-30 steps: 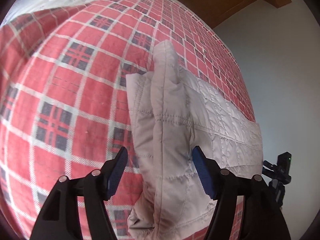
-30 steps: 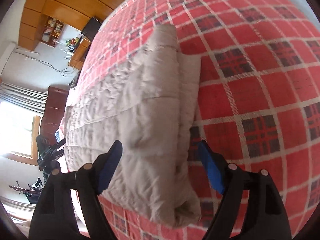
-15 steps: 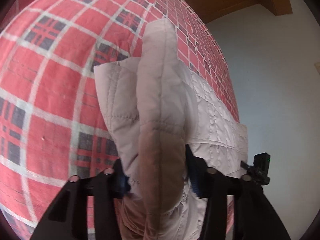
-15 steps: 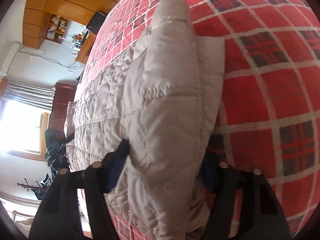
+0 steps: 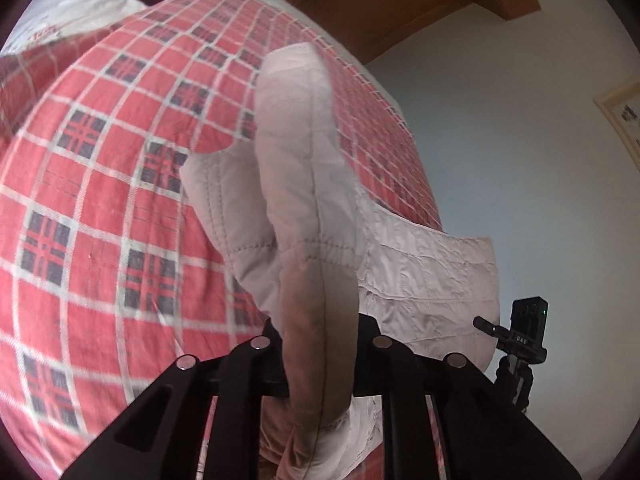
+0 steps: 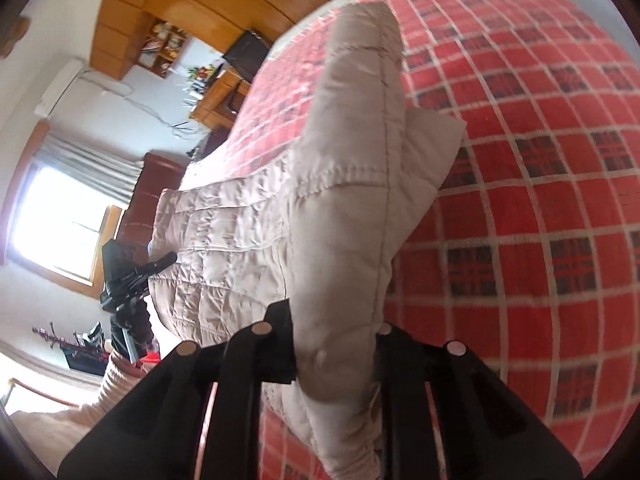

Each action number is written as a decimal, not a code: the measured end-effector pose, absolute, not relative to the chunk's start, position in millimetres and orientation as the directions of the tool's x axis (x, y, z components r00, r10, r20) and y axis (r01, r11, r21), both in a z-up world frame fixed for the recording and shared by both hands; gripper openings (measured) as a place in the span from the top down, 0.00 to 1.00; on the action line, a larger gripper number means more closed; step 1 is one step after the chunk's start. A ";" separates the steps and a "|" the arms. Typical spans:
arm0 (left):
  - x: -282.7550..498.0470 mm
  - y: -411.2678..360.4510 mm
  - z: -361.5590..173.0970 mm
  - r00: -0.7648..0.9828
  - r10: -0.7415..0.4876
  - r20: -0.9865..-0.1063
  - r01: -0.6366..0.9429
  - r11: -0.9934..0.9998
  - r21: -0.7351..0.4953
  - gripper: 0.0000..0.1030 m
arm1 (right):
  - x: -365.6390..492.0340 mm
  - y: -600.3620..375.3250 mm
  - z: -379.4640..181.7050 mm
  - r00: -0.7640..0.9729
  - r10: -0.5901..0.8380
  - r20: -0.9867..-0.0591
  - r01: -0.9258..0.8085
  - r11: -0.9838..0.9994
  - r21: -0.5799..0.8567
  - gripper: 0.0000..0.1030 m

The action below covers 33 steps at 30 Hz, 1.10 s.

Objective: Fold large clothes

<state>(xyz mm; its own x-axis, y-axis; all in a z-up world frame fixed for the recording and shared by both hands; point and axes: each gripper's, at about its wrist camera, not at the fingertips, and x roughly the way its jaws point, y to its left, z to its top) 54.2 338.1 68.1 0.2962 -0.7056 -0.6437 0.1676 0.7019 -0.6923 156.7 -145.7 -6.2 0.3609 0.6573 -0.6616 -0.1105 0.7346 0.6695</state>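
A beige quilted padded garment lies on a red plaid bedspread. In the left wrist view one thick fold of it rises between the black fingers, and my left gripper is shut on that fold. The rest of the garment spreads to the right. In the right wrist view the same garment bunches up from the bedspread, and my right gripper is shut on a raised fold. The quilted body stretches away to the left. The fingertips of both grippers are hidden by fabric.
A black camera on a tripod stands at the bed's right edge, and is also seen as tripod on the left. A wooden wardrobe and white wall lie beyond the bed. A window, shelves and a desk are at left.
Both grippers went from open around the garment to shut on its folds. The gripped folds now stand higher off the bedspread, and both views have tilted.
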 end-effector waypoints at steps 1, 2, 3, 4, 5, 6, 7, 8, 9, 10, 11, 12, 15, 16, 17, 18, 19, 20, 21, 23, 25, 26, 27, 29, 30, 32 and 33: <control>42.9 338.0 76.5 0.294 -0.709 -0.641 0.180 0.700 -0.692 0.84 | 150.7 -145.2 -1.3 0.363 0.659 -0.659 -0.119 0.734 0.669 0.86; 33.0 338.7 82.2 0.290 -0.714 -0.637 0.186 0.695 -0.695 0.84 | 140.9 -145.8 5.5 0.364 0.664 -0.653 -0.128 0.730 0.671 0.86; 21.0 340.0 88.0 0.286 -0.721 -0.631 0.190 0.688 -0.700 0.84 | 129.4 -147.3 11.5 0.362 0.672 -0.646 -0.132 0.723 0.678 0.86; 11.5 345.2 91.7 0.285 -0.724 -0.628 0.191 0.685 -0.703 0.84 | 121.1 -149.3 14.5 0.360 0.677 -0.642 -0.133 0.718 0.683 0.86; 0.8 349.1 94.5 0.286 -0.727 -0.624 0.190 0.682 -0.707 0.84 | 113.3 -151.4 17.0 0.358 0.681 -0.639 -0.131 0.714 0.688 0.86; -9.0 356.0 97.3 0.284 -0.730 -0.622 0.187 0.678 -0.711 0.84 | 102.3 -153.9 17.8 0.353 0.685 -0.637 -0.125 0.709 0.694 0.86; -19.0 359.6 98.9 0.283 -0.732 -0.620 0.184 0.676 -0.714 0.84 | 93.3 -155.4 17.7 0.348 0.686 -0.639 -0.120 0.709 0.695 0.86; -28.3 363.3 100.3 0.281 -0.732 -0.621 0.182 0.675 -0.715 0.84 | 87.1 -151.5 17.9 0.346 0.684 -0.642 -0.116 0.710 0.694 0.86; -38.5 364.3 98.9 0.275 -0.730 -0.626 0.182 0.679 -0.712 0.84 | 78.3 -150.4 17.4 0.340 0.681 -0.649 -0.108 0.714 0.692 0.86; -47.1 365.2 97.1 0.270 -0.727 -0.631 0.184 0.683 -0.707 0.84 | 71.6 -150.6 15.2 0.334 0.678 -0.655 -0.102 0.716 0.690 0.86; -55.2 365.7 94.0 0.264 -0.723 -0.638 0.181 0.687 -0.704 0.84 | 65.4 -149.7 12.8 0.327 0.677 -0.659 -0.095 0.718 0.690 0.86; -60.9 366.9 89.2 0.258 -0.720 -0.644 0.174 0.691 -0.702 0.84 | 58.7 -148.0 8.6 0.316 0.673 -0.669 -0.085 0.722 0.686 0.86; -76.5 370.8 66.1 0.249 -0.690 -0.679 0.150 0.720 -0.677 0.84 | 46.6 -141.1 -7.1 0.289 0.636 -0.715 -0.064 0.758 0.649 0.85; -80.0 372.4 55.2 0.248 -0.678 -0.692 0.140 0.732 -0.667 0.84 | 44.4 -138.7 -12.5 0.283 0.629 -0.724 -0.053 0.764 0.643 0.85; -81.8 373.9 45.2 0.249 -0.662 -0.707 0.133 0.746 -0.652 0.83 | 44.0 -137.5 -21.1 0.275 0.622 -0.734 -0.038 0.769 0.638 0.85; -82.9 375.4 33.1 0.247 -0.643 -0.725 0.123 0.763 -0.635 0.83 | 45.2 -135.9 -29.1 0.267 0.608 -0.748 -0.022 0.780 0.625 0.84; -83.7 377.6 23.0 0.242 -0.636 -0.733 0.107 0.768 -0.632 0.82 | 45.4 -135.4 -36.2 0.259 0.598 -0.758 -0.007 0.786 0.618 0.83; -83.8 380.6 11.2 0.236 -0.636 -0.735 0.085 0.767 -0.636 0.79 | 47.4 -134.2 -44.2 0.247 0.589 -0.770 0.012 0.792 0.610 0.82; -82.4 382.2 3.2 0.236 -0.635 -0.736 0.080 0.767 -0.636 0.78 | 48.8 -133.8 -55.4 0.230 0.574 -0.786 0.038 0.801 0.597 0.79; -82.9 384.0 -9.8 0.246 -0.631 -0.735 0.079 0.769 -0.634 0.73 | 48.6 -131.6 -63.8 0.221 0.559 -0.799 0.047 0.813 0.581 0.77; -85.2 382.9 -14.4 0.257 -0.625 -0.737 0.090 0.775 -0.626 0.70 | 49.8 -128.8 -71.1 0.222 0.544 -0.809 0.047 0.823 0.567 0.75; -85.0 382.7 -16.9 0.255 -0.621 -0.741 0.085 0.778 -0.622 0.68 | 49.3 -127.9 -74.6 0.220 0.541 -0.812 0.052 0.824 0.564 0.74; -84.6 382.7 -18.7 0.253 -0.619 -0.743 0.079 0.779 -0.622 0.64 | 48.4 -127.7 -78.8 0.218 0.539 -0.813 0.058 0.825 0.562 0.73; -82.3 383.2 -22.3 0.250 -0.621 -0.743 0.068 0.777 -0.626 0.60 | 45.9 -129.3 -86.0 0.218 0.546 -0.809 0.077 0.817 0.572 0.70; -81.9 383.9 -22.3 0.247 -0.620 -0.745 0.063 0.777 -0.626 0.59 | 47.1 -130.5 -87.8 0.217 0.551 -0.806 0.089 0.811 0.578 0.68; -80.9 386.4 -21.7 0.237 -0.616 -0.751 0.048 0.780 -0.624 0.57 | 48.6 -133.5 -90.2 0.220 0.554 -0.803 0.099 0.806 0.583 0.64; -79.4 390.6 -18.8 0.230 -0.611 -0.757 0.030 0.782 -0.622 0.54 | 47.8 -134.4 -88.8 0.224 0.543 -0.809 0.099 0.813 0.573 0.58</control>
